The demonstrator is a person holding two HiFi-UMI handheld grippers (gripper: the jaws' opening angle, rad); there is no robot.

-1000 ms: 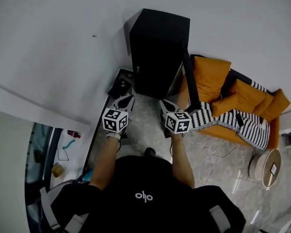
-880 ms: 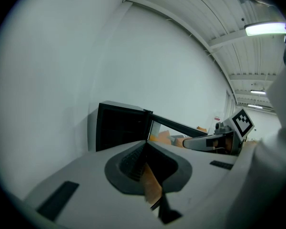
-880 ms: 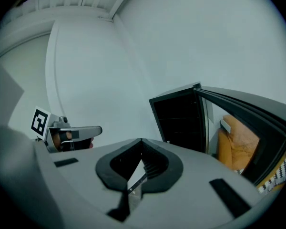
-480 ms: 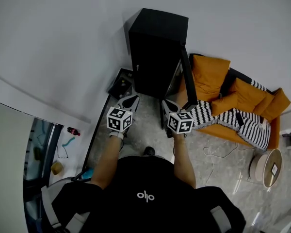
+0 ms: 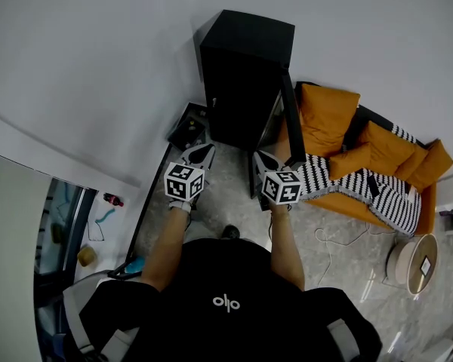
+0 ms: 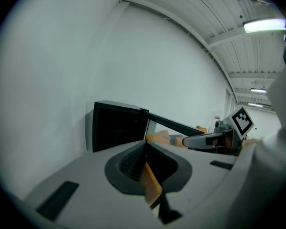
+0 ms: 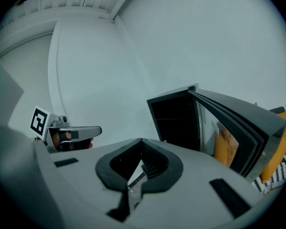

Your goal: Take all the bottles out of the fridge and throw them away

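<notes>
fridge (image 5: 245,74): matt black shell | floor (image 5: 230,181) before fridge: glossy polished stone | sofa (image 5: 328,113) right of fridge: orange cloth | throw (image 5: 385,198) on sofa: striped woven cloth

Black fridge, orange sofa, pale walls
The fridge (image 5: 245,74) is matt black with a dark interior, set against a plain white wall (image 5: 98,66); the sofa (image 5: 328,115) beside it is orange, with a black-and-white striped throw (image 5: 377,194) over it. The floor (image 5: 226,198) is grey with pale marbling. The left gripper (image 5: 204,151) and right gripper (image 5: 261,159) are light grey with dark grey ribbed pads (image 7: 155,167), and their cubes (image 5: 184,182) are white, printed with black square markers. The person's top (image 5: 226,277) is black with a small white logo
</notes>
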